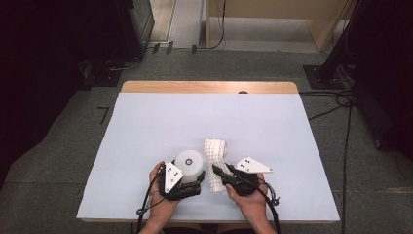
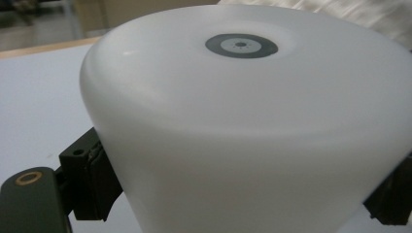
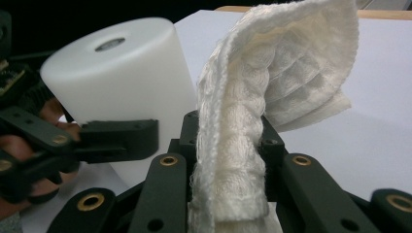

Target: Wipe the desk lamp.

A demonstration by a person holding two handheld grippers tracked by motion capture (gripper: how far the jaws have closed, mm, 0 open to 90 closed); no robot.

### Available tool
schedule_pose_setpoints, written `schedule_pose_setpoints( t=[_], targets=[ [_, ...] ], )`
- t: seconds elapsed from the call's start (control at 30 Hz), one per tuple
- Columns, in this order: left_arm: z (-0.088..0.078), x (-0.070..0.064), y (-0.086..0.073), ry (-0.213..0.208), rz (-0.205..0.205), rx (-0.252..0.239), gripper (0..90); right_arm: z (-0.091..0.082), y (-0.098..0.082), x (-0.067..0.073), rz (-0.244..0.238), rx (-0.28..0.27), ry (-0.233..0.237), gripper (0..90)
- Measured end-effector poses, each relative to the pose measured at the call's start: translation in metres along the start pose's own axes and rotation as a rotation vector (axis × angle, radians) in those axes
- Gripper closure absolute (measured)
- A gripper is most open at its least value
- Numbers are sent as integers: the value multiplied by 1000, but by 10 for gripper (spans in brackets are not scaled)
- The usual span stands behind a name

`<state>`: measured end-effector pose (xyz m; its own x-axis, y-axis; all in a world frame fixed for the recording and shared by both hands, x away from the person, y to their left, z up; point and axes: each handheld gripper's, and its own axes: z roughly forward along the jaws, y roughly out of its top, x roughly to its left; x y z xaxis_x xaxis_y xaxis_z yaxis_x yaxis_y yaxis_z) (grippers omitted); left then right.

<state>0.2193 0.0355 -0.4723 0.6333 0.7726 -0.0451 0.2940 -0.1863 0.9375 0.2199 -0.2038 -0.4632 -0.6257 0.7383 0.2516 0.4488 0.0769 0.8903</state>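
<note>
while the person stands at the near edge of the table (image 1: 146, 117), the left gripper (image 1: 189, 186) clamps a white matte cylinder (image 1: 189, 162). in the left gripper view its flat top carries a grey ring (image 2: 241, 46). in the right gripper view the right gripper (image 3: 228, 145) pinches a folded, waffle-textured white cloth (image 3: 272, 82) beside it.

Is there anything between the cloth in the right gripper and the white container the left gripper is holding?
Nothing visible. The cloth, pinched in the right gripper, hangs right beside the white container gripped by the left gripper, with no object between them.
</note>
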Motion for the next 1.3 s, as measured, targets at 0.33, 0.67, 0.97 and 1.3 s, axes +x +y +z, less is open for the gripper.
schedule_pose_setpoints(
  t=[0.33, 0.67, 0.97, 1.3],
  targets=[
    [-10, 18, 6, -228, 49, -59, 87, 1, 4, 12, -16, 8, 56, 727],
    [-8, 18, 5, -227, 69, -41, 87, -9, 13, 20, -38, -47, 69, 727],
    [-5, 20, 2, -226, 83, -39, 87, 2, 5, 11, -9, 22, 68, 727],
    [5, 25, -10, -206, 131, -11, 86, -6, 7, 6, -22, -22, 19, 727]
  ],
)
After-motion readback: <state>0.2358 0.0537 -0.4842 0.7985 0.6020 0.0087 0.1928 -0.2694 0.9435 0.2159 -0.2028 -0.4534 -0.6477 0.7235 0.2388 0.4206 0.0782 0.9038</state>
